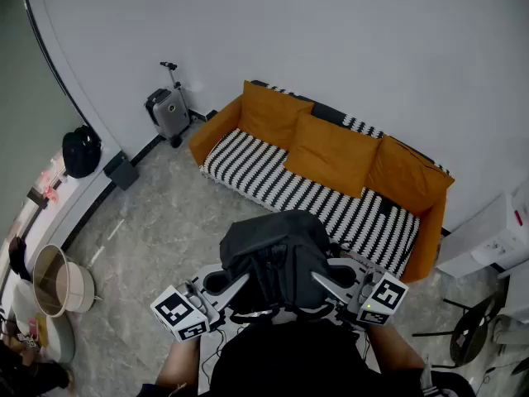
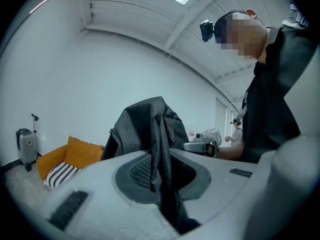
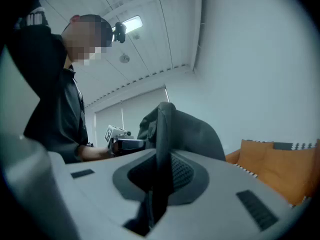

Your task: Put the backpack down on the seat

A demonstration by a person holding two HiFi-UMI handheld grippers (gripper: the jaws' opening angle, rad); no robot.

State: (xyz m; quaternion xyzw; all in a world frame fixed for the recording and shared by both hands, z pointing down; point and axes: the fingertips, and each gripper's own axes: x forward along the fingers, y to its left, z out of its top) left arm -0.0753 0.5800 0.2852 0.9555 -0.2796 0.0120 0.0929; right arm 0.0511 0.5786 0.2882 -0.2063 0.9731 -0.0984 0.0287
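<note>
Nearest the person, the left hand-held gripper (image 1: 238, 286) and the right hand-held gripper (image 1: 329, 281) are both level and point inward at each other, with their marker cubes toward the outside. Between them hangs the dark grey backpack (image 1: 277, 255), held up in the air in front of the person's chest. In the left gripper view the jaws are closed on a fold of the backpack's dark fabric, which runs up out of the narrow slot between them. In the right gripper view the jaws likewise clamp a dark band of the backpack that rises straight from between them, and the bulk of the bag stands just beyond. Below and beyond the backpack lies the grey marbled floor (image 1: 157, 222), so the bag is not yet on the seat. At the near left a pale round bucket (image 1: 59, 281) stands on the floor. Farther off, the orange sofa (image 1: 216, 131) stands against the white wall (image 1: 331, 31). Its black-and-white striped seat (image 1: 256, 172) lies just past the backpack, and three orange cushions (image 1: 332, 154) lean along its back. To the far left of the sofa, a small grey suitcase (image 1: 168, 110) stands upright by the wall with its handle raised.
</note>
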